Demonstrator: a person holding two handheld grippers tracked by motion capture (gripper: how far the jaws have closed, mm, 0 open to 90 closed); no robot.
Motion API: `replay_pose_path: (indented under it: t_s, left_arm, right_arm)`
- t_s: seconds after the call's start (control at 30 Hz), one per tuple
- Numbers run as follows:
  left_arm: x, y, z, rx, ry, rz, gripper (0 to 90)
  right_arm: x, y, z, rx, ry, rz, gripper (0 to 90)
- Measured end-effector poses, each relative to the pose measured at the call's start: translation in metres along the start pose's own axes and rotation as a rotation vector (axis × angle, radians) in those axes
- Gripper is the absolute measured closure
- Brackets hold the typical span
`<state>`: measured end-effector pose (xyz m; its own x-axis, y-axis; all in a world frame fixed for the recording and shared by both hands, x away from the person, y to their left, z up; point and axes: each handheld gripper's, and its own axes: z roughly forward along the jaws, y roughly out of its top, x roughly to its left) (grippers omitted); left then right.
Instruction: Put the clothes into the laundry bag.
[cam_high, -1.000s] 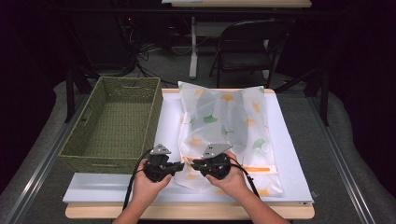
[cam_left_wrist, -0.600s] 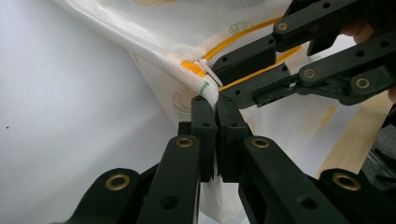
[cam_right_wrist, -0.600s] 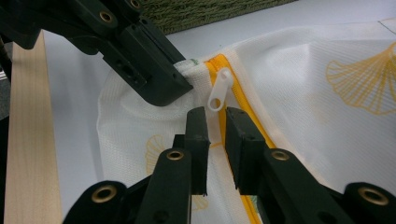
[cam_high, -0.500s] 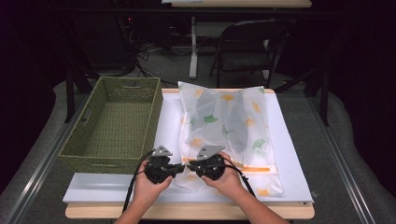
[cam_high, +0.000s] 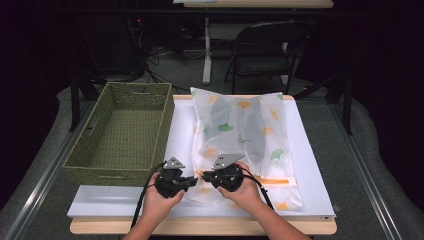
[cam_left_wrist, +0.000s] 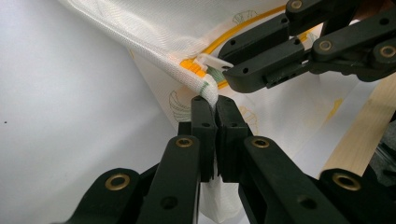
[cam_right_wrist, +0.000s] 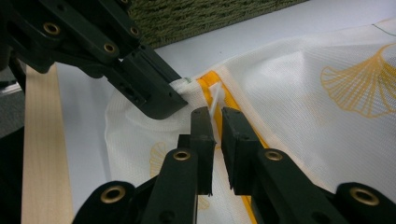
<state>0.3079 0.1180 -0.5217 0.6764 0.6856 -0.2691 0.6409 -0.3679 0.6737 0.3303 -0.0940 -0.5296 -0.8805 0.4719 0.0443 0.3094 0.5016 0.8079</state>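
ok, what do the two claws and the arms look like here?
Both claws, left and right, are black plastic linkages with brass-coloured rivets and flat rectangular pads. Each carries a grey three-cornered plate on top and trails a black cable. The forearms are bare, with no sleeves in view.

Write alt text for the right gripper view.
The right gripper pinches the white zip pull of a mesh laundry bag with a yellow zip. The left gripper clamps the bag's corner beside it, with a green woven basket behind.
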Motion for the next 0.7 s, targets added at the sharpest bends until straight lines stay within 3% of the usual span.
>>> replay_pose_path:
  t_s: [0.27, 0.43, 0.53, 0.7]
  left_arm:
    - [-0.001, 0.0, -0.001, 0.0, 0.003, 0.009, 87.5]
    - [-0.001, -0.001, -0.002, -0.009, 0.004, 0.002, 87.5]
    - [0.001, -0.002, -0.005, -0.005, 0.011, 0.018, 87.5]
    - [0.002, -0.003, -0.007, -0.008, 0.013, 0.024, 87.5]
  right_arm:
    - [-0.004, -0.001, -0.001, -0.007, 0.016, 0.028, 87.1]
    - [-0.007, -0.004, 0.002, 0.003, 0.021, 0.05, 82.5]
    - [-0.01, -0.005, 0.003, 0.005, 0.029, 0.073, 75.1]
    - [-0.012, -0.006, 0.008, 0.023, 0.04, 0.086, 72.1]
